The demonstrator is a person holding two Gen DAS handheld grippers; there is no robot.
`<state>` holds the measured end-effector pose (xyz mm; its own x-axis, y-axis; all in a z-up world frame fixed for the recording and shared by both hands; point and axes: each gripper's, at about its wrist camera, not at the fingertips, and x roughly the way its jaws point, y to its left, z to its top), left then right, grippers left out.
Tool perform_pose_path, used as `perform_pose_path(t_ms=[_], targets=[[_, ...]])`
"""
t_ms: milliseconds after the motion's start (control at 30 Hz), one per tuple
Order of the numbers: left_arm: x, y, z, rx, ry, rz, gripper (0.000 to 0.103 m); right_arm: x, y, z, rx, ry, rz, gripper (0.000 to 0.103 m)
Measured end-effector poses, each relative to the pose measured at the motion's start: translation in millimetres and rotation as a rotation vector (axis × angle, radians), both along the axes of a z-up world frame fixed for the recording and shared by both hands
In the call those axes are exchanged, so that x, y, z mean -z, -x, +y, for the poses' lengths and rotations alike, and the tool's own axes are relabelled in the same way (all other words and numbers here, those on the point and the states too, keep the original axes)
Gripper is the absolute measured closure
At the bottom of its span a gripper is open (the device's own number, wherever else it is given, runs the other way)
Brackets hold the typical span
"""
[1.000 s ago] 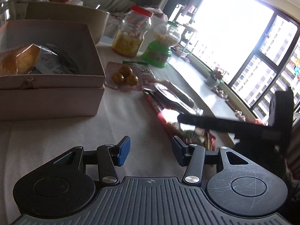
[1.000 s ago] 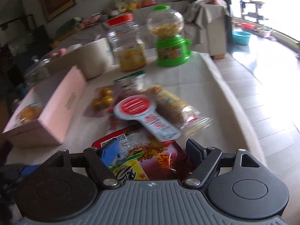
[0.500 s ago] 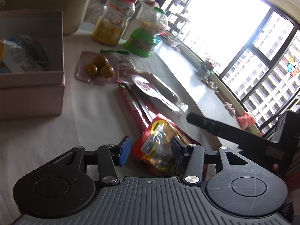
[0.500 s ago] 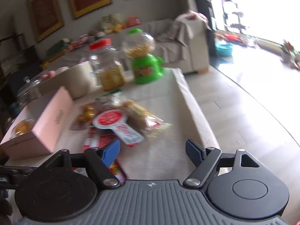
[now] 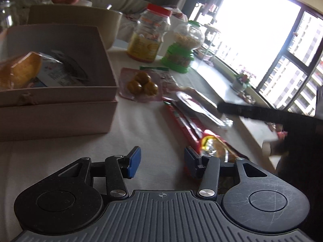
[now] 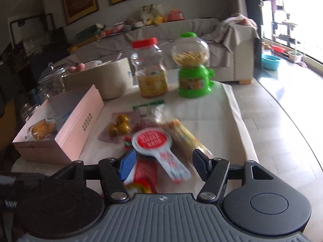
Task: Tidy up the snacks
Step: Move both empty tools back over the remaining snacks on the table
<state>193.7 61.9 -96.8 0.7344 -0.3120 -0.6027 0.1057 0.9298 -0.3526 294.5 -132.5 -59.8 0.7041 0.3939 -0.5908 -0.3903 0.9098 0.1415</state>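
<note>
Both claws are released: the left claw [image 5: 162, 160] hovers beside the red snack bag [image 5: 214, 145]; the right claw [image 6: 163, 163] straddles the paddle-shaped packet [image 6: 159, 147] near the table's [image 6: 212, 119] front edge.

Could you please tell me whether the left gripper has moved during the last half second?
Yes. The left gripper has swung left: half a second ago it straddled the red snack bag; now the pink box is nearer.
</note>
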Motion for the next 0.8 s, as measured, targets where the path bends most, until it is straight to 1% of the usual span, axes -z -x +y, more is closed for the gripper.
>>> perform_pose_path(t_ms=[67, 133, 200, 300, 333, 367, 400, 467, 533, 567, 633, 733, 800], targets=[[1, 2, 6, -0.013, 0.014, -0.003, 0.050, -4, -23, 17, -0.008, -0.004, 0.023, 0.037], [1, 6, 11, -0.021, 0.021, -0.009, 0.051, -3, -51, 39, -0.036, -0.020, 0.068, 0.021], [0, 11, 15, -0.024, 0.016, -0.013, 0.051, 3, -77, 66, -0.044, 0.019, 0.084, 0.021], [0, 20, 22, -0.009, 0.038, -0.014, 0.051, 15, -112, 105, -0.029, 0.170, 0.047, 0.021], [0, 22, 26, -0.011, 0.045, -0.014, 0.053, 19, -125, 113, -0.020, 0.195, 0.052, 0.021], [0, 25, 30, -0.021, 0.049, -0.013, 0.054, 23, -135, 118, -0.016, 0.197, 0.066, 0.021], [0, 27, 35, -0.032, 0.054, -0.011, 0.059, 26, -145, 120, -0.013, 0.186, 0.090, 0.021], [0, 31, 46, -0.050, 0.078, -0.007, 0.061, 32, -155, 121, -0.011, 0.176, 0.139, 0.029], [0, 37, 56, -0.063, 0.109, -0.010, 0.061, 31, -146, 119, -0.035, 0.193, 0.127, 0.049], [-1, 39, 59, -0.069, 0.117, -0.013, 0.061, 29, -137, 116, -0.061, 0.196, 0.128, 0.053], [-1, 41, 64, -0.081, 0.130, -0.019, 0.061, 25, -118, 107, -0.100, 0.184, 0.141, 0.070], [1, 44, 66, -0.085, 0.151, -0.020, 0.060, 16, -88, 89, -0.120, 0.160, 0.151, 0.083], [1, 46, 64, -0.076, 0.155, -0.020, 0.061, 9, -73, 76, -0.158, 0.100, 0.194, 0.085]])
